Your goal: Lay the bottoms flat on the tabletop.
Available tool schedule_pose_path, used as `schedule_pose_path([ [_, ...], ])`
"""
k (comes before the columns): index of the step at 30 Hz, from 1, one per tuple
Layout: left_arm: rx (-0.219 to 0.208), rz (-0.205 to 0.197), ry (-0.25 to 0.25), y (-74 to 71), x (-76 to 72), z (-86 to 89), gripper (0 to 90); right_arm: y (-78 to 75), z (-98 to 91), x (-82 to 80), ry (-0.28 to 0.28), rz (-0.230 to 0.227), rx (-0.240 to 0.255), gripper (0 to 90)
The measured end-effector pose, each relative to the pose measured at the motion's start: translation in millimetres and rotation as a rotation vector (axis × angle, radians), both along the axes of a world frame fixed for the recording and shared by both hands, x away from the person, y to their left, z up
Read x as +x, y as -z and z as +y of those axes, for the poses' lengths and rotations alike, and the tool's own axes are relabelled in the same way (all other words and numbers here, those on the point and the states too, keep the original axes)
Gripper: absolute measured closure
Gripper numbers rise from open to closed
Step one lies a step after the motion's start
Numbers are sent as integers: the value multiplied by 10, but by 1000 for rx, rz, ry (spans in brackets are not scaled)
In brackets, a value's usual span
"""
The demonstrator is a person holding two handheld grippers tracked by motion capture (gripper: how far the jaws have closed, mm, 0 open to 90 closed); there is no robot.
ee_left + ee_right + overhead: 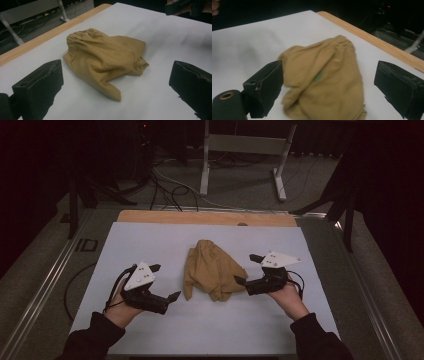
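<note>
Tan, crumpled cloth is lying mid-table on the white table cover, its folds hiding what garment it is. Left gripper is hovering beside it, jaws spread, empty. Right gripper is sitting with jaws spread, one tip at the cloth's edge; contact is unclear, and its own view is blurring the fabric.

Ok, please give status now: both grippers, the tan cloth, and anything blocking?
Left gripper open, clear of cloth. Right gripper open, one jaw at cloth's edge. Tan cloth crumpled mid-table, ungripped. Nothing in the way.
</note>
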State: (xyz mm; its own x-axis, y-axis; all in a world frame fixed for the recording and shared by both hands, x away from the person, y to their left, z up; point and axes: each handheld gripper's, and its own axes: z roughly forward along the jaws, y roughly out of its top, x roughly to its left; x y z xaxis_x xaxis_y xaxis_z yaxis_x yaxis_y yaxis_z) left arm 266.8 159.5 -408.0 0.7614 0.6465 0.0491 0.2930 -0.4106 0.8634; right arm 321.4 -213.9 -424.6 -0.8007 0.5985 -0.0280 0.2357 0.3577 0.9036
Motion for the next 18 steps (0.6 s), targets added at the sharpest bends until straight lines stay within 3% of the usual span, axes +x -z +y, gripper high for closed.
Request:
schedule_pose_path([
  [3, -4, 4, -32, 48, 67, -49, 5, 68, 21, 123, 49, 17, 1, 91],
  [8, 28, 4, -72, 157, 150, -139, 5, 196, 49, 288, 104, 50, -9, 91],
  [15, 58, 3, -124, 393, 254, -256, 4, 360, 123, 409, 102, 105, -58, 90],
  [18, 53, 13, -122, 442, 264, -275, 5, 399, 134, 429, 103, 125, -67, 90],
])
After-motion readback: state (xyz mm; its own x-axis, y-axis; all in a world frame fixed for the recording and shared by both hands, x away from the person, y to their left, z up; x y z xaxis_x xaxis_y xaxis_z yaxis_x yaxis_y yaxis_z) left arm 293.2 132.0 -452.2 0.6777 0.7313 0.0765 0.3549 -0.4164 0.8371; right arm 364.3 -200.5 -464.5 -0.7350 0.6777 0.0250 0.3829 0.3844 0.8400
